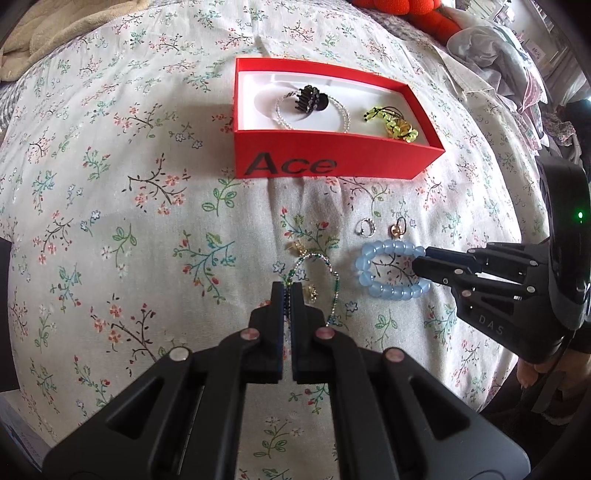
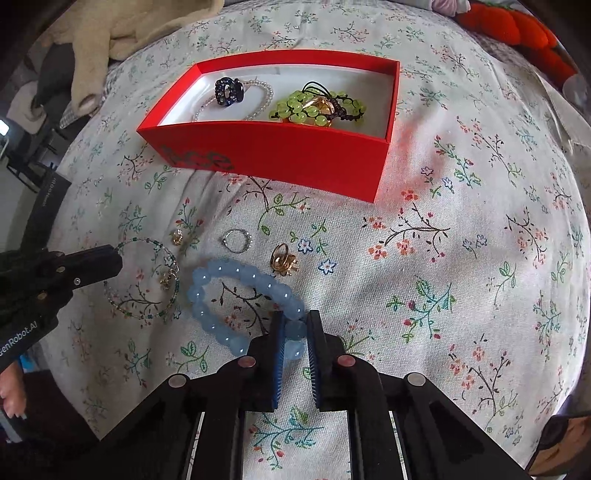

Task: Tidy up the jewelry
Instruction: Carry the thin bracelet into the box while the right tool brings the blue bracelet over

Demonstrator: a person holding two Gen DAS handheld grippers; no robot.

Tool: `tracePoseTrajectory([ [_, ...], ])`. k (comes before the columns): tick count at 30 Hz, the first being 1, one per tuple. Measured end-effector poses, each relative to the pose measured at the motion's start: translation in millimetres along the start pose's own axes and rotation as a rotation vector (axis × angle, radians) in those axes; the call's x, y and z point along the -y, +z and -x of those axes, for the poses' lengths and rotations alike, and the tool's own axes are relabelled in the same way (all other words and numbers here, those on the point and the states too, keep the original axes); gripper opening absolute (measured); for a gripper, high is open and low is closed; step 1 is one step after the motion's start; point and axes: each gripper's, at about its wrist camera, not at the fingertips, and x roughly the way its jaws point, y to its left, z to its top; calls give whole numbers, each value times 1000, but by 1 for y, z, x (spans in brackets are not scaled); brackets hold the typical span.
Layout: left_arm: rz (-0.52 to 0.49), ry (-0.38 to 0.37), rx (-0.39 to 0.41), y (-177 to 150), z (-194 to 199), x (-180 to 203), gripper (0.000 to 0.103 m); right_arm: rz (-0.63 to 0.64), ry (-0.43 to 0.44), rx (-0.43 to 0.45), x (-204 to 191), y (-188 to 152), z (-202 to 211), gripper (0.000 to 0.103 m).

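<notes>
Jewelry is lying scattered on a bed under a floral bedspread [image 1: 147,221], in front of a red box [image 1: 332,162] marked "Ace" on its near wall. Inside the box's white lining, a black hair claw [image 1: 310,99] is sitting on a clear beaded bracelet [image 1: 343,110] toward the left, and a yellow-green beaded bracelet [image 2: 295,107] with black cord and a gold piece is resting toward the right. The left tool [image 1: 287,291] is pointing steeply down with its jaws pressed together, pinching a thin green-and-silver beaded bracelet [image 1: 325,266]; most of its loop is draping on the bedspread around a small gold earring [image 2: 167,278], and a second gold earring [image 2: 177,236] is lying just beyond the loop. The right tool [image 2: 295,330] is also pointing down, its jaws clamping one side of a chunky light-blue beaded bracelet [image 2: 229,273], a bead sitting squeezed between the blue pads; the remainder of that bracelet is lying flat on the bedspread. Between the blue bracelet and the box, a silver ring [image 2: 236,240] and a gold ring [image 2: 282,260] are lying apart from each other, the gold one near the blue beads. A beige blanket [image 2: 122,22] is bunching at the far left of the bed, and something orange [image 2: 517,26] is showing at the far right.
</notes>
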Motion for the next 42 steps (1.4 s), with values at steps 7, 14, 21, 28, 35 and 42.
tracePoseTrajectory([
  [7,19,-26,47,3,15,1,3,-12,62,61,7,0,28,12],
  [14,40,-32,131,13,34,6,3,-38,118,142,11,10,63,12],
  [21,65,-70,201,28,47,13,3,-78,151,218,17,20,89,12],
  [28,97,-101,258,43,52,17,3,-115,183,294,24,33,112,12],
  [35,143,-137,298,61,48,16,3,-135,171,337,27,44,117,12],
  [42,185,-140,322,78,32,9,3,-162,189,397,32,57,125,12],
])
